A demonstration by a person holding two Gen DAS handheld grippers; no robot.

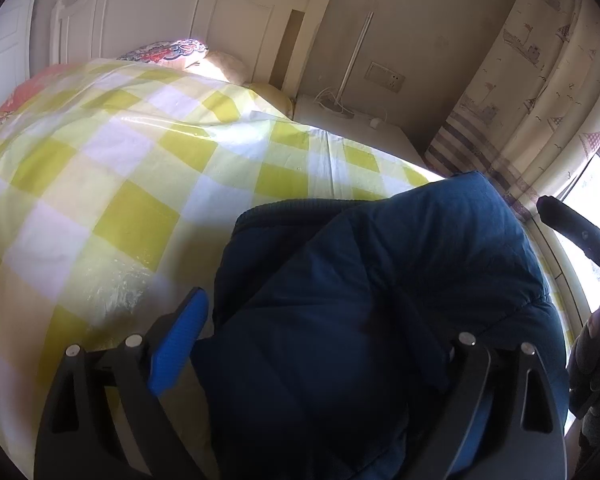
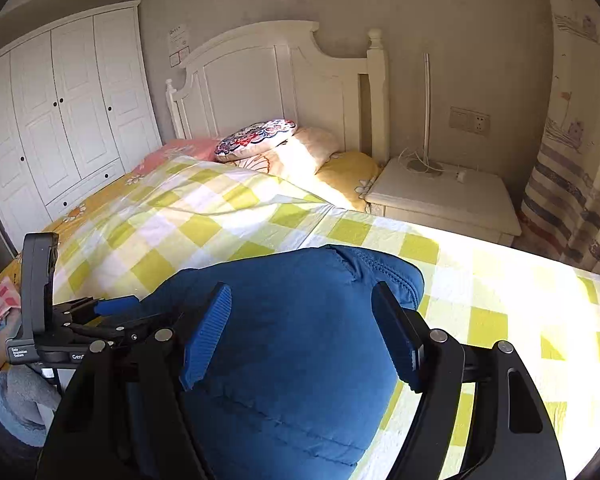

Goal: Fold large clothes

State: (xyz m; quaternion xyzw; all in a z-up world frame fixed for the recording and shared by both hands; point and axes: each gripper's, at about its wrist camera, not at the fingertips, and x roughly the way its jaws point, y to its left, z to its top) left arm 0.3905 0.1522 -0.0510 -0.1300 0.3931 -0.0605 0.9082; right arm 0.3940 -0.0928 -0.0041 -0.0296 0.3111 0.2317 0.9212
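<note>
Blue padded jacket [image 2: 300,344] bunched on checked bedspread [image 2: 228,220] — left gripper [image 1: 324,360] and right gripper [image 2: 304,332] both spread wide around it.

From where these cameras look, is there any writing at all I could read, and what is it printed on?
"Data Acquisition System": small white print on the black body of the left gripper, seen from the right wrist view.
"Gen": start of a cut-off word on the same black body.
Paper sheet on the wall beside the headboard: printed marks and red squares, too small to read.
Blue jacket: no readable label.
</note>
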